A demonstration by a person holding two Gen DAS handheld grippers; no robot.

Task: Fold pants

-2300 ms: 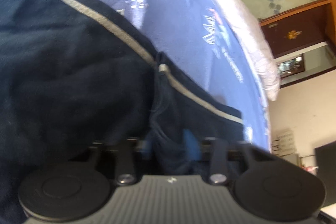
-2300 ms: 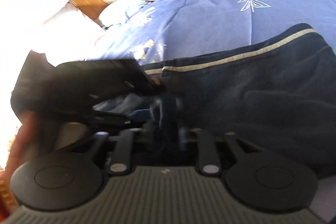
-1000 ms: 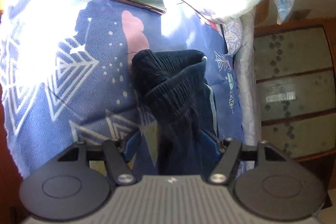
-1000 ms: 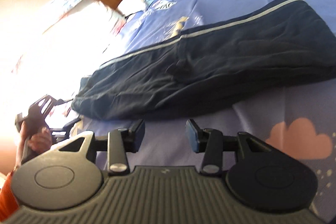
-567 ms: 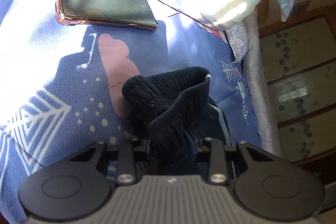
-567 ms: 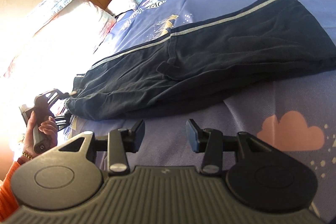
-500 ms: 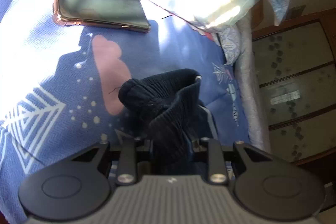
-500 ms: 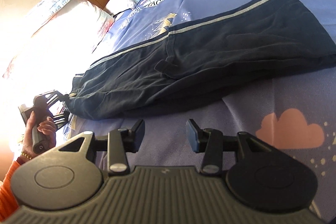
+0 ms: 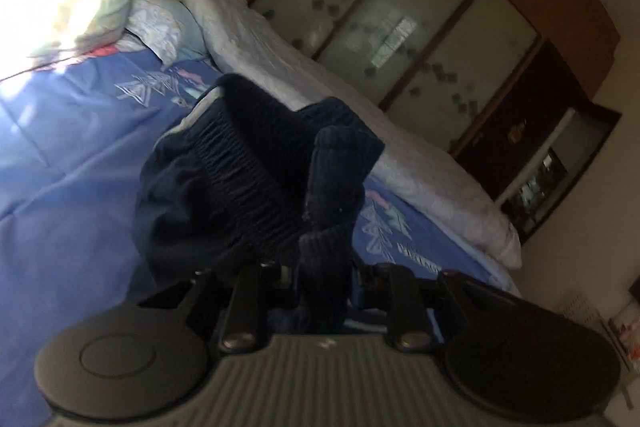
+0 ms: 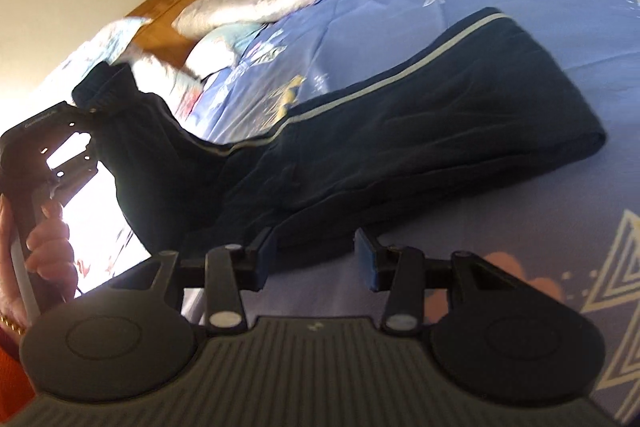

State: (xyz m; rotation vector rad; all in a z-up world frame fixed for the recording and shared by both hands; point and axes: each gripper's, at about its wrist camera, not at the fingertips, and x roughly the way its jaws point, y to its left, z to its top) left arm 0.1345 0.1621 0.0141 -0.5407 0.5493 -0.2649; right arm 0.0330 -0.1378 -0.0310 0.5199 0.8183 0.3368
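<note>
2 grippers: left gripper (image 9: 322, 279) has just been closing and now pinches the waistband (image 9: 248, 171), lifting that end of the pants (image 10: 400, 131) off the bed (image 10: 520, 247), right gripper (image 10: 316, 257) half-open, empty, near the pants' edge w/ nothing between its jaws; risk: bunched band slips out, fold skews.

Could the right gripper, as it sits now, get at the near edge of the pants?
Probably yes. The right gripper is open with nothing between its fingers, and the dark pants lie just ahead of it on the blue bedspread, with nothing in between.
</note>
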